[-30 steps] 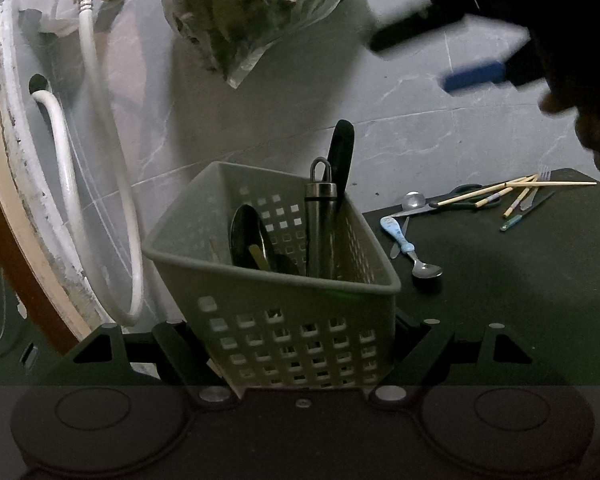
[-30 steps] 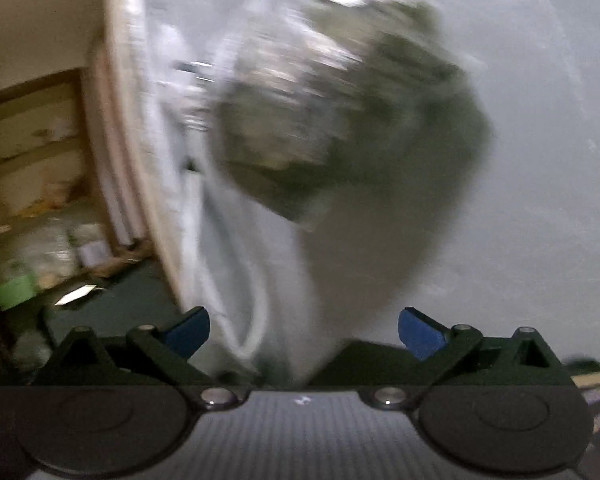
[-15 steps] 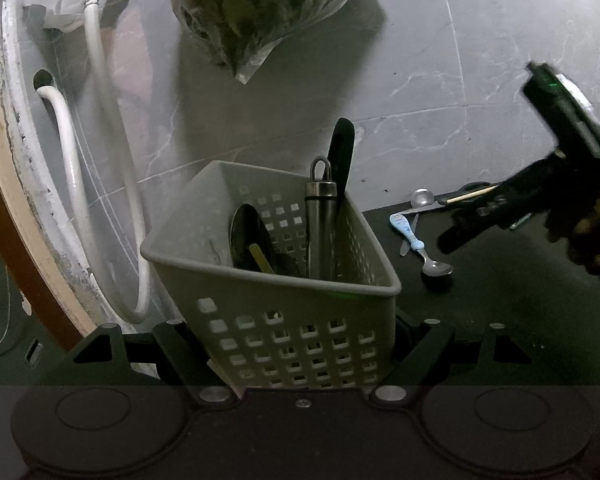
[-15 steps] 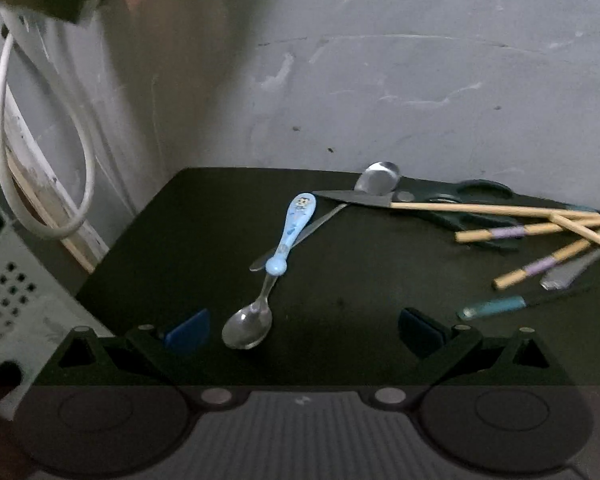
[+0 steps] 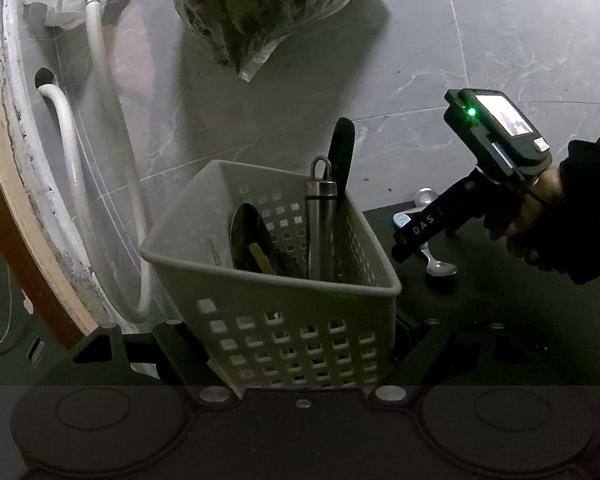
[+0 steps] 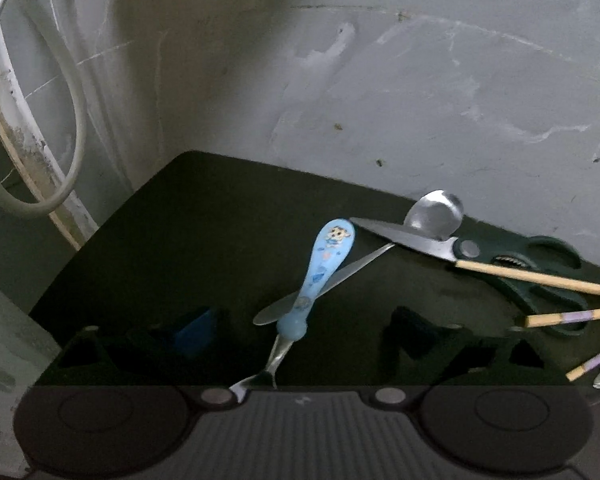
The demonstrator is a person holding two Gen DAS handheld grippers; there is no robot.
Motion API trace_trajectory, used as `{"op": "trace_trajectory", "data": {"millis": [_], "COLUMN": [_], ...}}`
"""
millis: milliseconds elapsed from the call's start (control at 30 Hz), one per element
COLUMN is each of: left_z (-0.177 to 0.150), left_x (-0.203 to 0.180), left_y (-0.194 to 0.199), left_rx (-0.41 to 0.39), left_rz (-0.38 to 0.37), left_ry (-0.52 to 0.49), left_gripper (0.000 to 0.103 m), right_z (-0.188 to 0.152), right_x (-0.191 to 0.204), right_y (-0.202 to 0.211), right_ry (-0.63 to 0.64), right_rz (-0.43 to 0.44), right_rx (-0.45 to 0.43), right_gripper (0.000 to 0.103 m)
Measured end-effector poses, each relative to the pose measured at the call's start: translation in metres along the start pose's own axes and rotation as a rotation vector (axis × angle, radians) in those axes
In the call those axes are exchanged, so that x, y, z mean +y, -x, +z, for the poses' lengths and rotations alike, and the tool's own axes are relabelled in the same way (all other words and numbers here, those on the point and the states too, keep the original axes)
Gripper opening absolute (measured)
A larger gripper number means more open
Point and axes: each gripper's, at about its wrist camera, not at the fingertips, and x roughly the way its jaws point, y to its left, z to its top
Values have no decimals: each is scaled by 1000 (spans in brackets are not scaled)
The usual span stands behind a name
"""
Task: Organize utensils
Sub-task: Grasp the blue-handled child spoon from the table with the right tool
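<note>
The right gripper (image 6: 300, 320) is closing its spread jaws over the blue-handled spoon (image 6: 320, 272), which is lying between them on the dark worktop (image 6: 204, 216); the pads are not yet pressing on it. The spoon's flat plastic handle, printed with a cartoon, is crossing over a plain steel spoon (image 6: 432, 216), and its steel bowl is sitting nearest the gripper. I judge it light and stiff; the metal neck looks slick, so the matte plastic handle, near its rounded lower end, seems the safer place to take hold. Just beyond the blue-handled spoon, scissors (image 6: 500, 252) with steel blades and dark handles are lying under wooden chopsticks (image 6: 540, 278), thin and likely to roll.

To the left of the blue-handled spoon, the left gripper (image 5: 300, 360) is pinching the perforated grey plastic basket (image 5: 284, 332) by its near wall. Inside it, a steel cylinder with a loop (image 5: 320, 224) and a black handle (image 5: 340, 160) are standing upright.
</note>
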Motion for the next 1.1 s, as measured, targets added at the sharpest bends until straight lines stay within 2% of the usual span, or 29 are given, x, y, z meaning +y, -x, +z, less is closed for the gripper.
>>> {"op": "trace_trajectory", "data": {"millis": [167,267,300,333,400,467,533,700,967,1100], "left_z": [1,1,1,1,1,1,1,0,-3,-4], "left_x": [-1,-1,-1,-1,-1,-1,-1,0,0,0], "left_y": [0,0,0,0,0,0,-1,0,0,-1], "left_rx": [1,1,1,1,1,0,1,-3,-12,-16], "left_rz": [4,4,4,4,4,3,4,3,5,4], "left_ry": [1,1,0,1,2,2,2,2,2,-1], "left_gripper": [82,82,82,82,82,82,82,82,82,82], "right_z": [-1,0,1,2,3,4,4,-2,-28,-43], "right_x": [3,8,9,10,10,9,5,-6,-11,-21], "right_y": [1,-1,-1,-1,-1,-1,0,7,30,41], "right_ry": [-25,-3,0,0,-7,-22,-47,-123,-170,-269], "right_rz": [6,-2,-4,-8,-19,-29,-26,-3,31,86], "right_rx": [-26,-37,-41,-45,-51,-52,-51,-35,-14,-12], "right_gripper": [87,75,68,57,45,39,23,11,10,9]}}
